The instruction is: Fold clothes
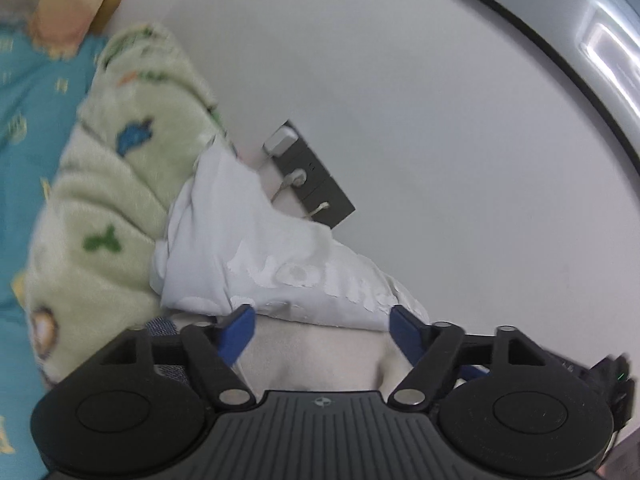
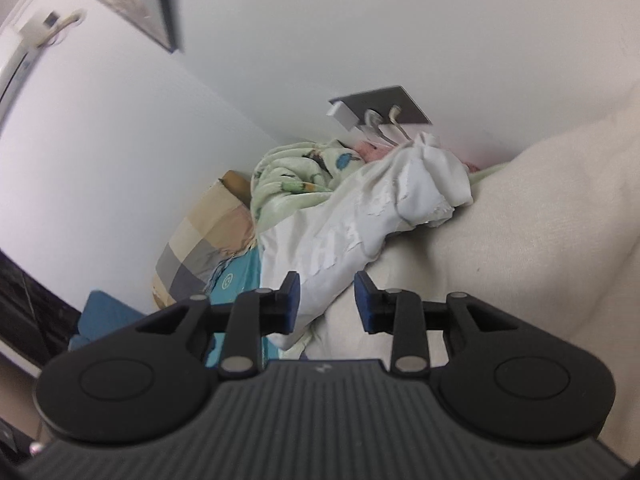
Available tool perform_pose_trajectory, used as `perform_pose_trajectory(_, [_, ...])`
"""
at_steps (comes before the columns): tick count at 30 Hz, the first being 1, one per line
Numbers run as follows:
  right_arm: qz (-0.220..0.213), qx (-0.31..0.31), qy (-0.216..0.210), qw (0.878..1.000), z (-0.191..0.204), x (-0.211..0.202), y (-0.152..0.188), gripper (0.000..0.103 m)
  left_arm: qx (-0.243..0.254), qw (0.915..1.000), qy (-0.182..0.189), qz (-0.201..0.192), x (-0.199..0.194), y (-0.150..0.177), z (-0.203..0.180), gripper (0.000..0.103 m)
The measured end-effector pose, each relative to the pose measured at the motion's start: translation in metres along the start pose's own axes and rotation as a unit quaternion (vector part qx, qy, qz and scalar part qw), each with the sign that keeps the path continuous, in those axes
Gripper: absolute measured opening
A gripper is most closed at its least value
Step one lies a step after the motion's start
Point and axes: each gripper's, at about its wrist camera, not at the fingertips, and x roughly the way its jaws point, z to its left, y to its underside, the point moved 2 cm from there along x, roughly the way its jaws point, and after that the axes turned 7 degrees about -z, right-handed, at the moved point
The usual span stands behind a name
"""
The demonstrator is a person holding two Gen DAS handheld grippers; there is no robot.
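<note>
Left wrist view: I am holding the left gripper (image 1: 322, 322) wide open and empty, with the white garment (image 1: 272, 256) bunched just beyond its tips, running from upper left to lower right. My right gripper (image 2: 327, 298) is standing partly open, gripping nothing, though a corner of that garment is lying between its jaws. No containers are showing.

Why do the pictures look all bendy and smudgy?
Left wrist view: the fisheye lens curves the wall, the green fleece blanket is smeared by motion blur, and glare streaks the shiny edge top right. Right wrist view: the white garment looks sharper, while the corners bend.
</note>
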Motion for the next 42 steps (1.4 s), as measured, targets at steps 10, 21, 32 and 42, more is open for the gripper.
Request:
perform_pose_trajectory(10, [-0.056,-0.101,0.003,0.993,0.039,-0.070,0.030,0.034,0.162,0.9829,-0.056,-0.068,-0.132,0.025,-0.094,0.103])
perform_pose_trajectory(21, [-0.124,-0.241,0.008,0.962,0.080,-0.118,0.082,0.057,0.235,0.9583,-0.099,-0.129,-0.217,0.069,-0.126,0.103])
perform_pose_trajectory(32, [-0.144,-0.327,0.030,0.933,0.097,-0.129,0.129,0.083,0.245,0.9497,-0.133,-0.142,-0.259,0.104,-0.123,0.103])
perform_pose_trajectory(42, [-0.147,-0.331,0.057,0.931,0.098,-0.127,0.140,0.083,0.247,0.9451,-0.152,-0.150,-0.270,0.108,-0.116,0.103])
